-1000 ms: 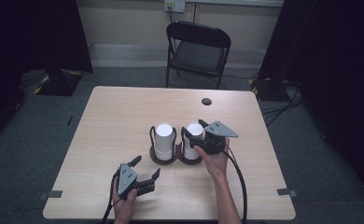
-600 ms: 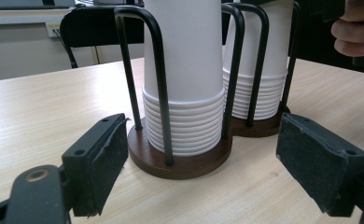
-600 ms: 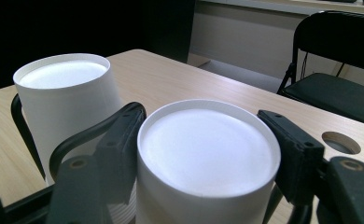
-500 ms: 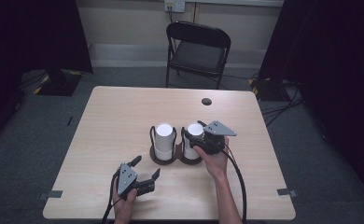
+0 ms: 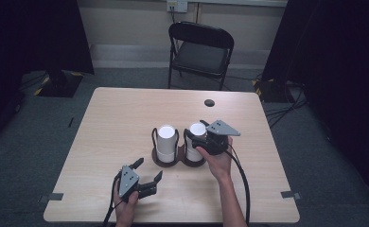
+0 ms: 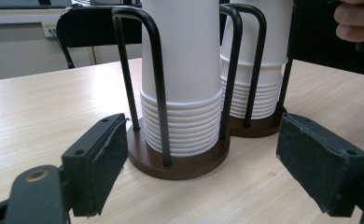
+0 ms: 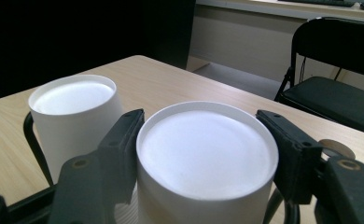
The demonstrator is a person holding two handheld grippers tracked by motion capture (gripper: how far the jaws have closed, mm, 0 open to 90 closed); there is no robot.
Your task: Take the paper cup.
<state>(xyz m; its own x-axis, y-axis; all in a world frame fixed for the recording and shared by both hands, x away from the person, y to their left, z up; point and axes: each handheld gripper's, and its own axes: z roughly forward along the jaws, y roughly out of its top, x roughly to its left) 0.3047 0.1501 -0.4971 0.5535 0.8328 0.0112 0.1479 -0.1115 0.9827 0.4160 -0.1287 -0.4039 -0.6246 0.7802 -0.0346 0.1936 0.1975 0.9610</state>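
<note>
Right claw (image 7: 203,154) around cup stack (image 7: 207,161) — touching

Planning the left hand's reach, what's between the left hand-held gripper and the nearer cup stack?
Bare tabletop, then the holder's black wire bars around the cup stack, in the left hand-held gripper view.

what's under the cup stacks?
Both white cup stacks stand upside down on a brown double-ring base with black wire posts. Anything inside the cups is covered.

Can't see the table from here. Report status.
Right claw straddling right cup stack, grip unconfirmed. Left claw open, facing the holder. Nothing in the way.
</note>
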